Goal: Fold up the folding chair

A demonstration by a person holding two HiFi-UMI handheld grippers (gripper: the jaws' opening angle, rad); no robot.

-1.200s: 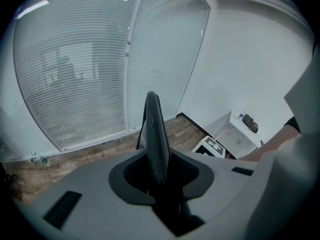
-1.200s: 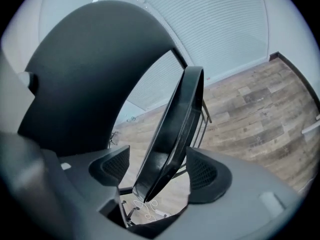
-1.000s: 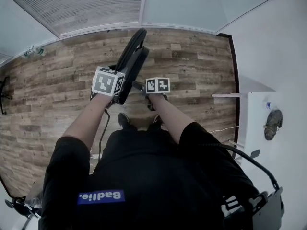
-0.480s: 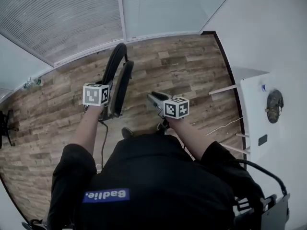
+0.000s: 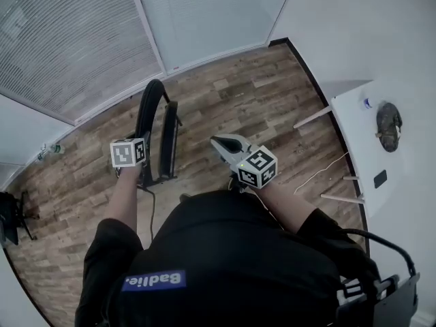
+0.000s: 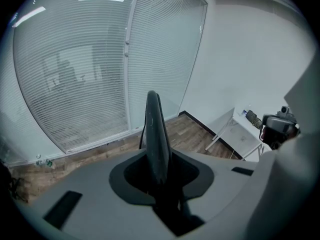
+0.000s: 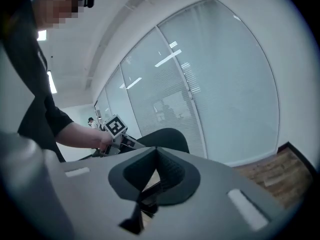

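Note:
The black folding chair (image 5: 154, 131) stands folded flat and upright on the wood floor, close to the glass wall. My left gripper (image 5: 139, 165) grips it from the left, and in the left gripper view the chair's thin black edge (image 6: 156, 129) runs up between the jaws. My right gripper (image 5: 216, 141) hangs in the air to the right of the chair, apart from it. Its jaws have just been closing and now meet with nothing between them (image 7: 155, 156). The right gripper view shows the chair's back (image 7: 170, 135) and the left gripper's marker cube (image 7: 115, 126).
A white table (image 5: 381, 162) stands at the right with a dark object (image 5: 389, 125) and a small bottle (image 5: 367, 103) on it. Glass walls with blinds (image 5: 82, 53) close off the far side. A black stand (image 5: 10, 220) is at the left edge.
The right gripper has come away from the chair, rising to the right and shutting its jaws. The left gripper keeps its hold. The chair now stands flatter and more upright.

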